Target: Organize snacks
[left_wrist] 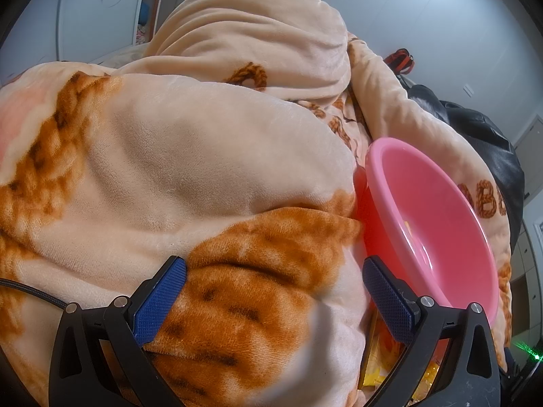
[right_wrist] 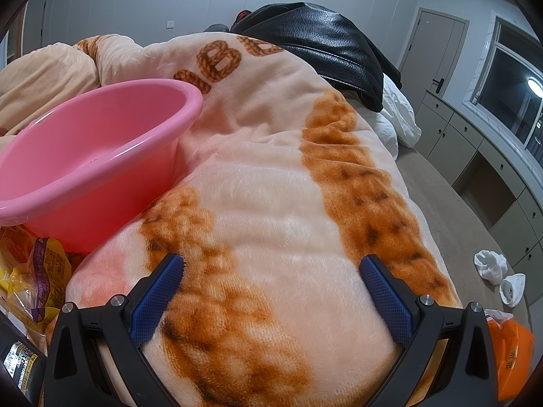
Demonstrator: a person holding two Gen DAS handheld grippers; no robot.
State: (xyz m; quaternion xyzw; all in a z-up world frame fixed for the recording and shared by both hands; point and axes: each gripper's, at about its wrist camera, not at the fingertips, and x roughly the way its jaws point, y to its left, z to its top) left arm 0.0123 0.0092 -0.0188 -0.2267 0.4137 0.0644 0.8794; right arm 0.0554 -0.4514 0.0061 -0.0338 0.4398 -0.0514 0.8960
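Both the left tongs [left_wrist: 274,300] and right tongs [right_wrist: 271,298] hung apart, empty; the yellow snack packets [right_wrist: 37,271] beside the pink basin [right_wrist: 91,156] likely needed gentle pinches

Left gripper [left_wrist: 274,291], black angular frame, blue cross-hatched finger pads [left_wrist: 159,300], silver round screws, braided black cable [left_wrist: 32,292] at its left; right gripper [right_wrist: 271,291], same black frame, blue textured pads, silver screws
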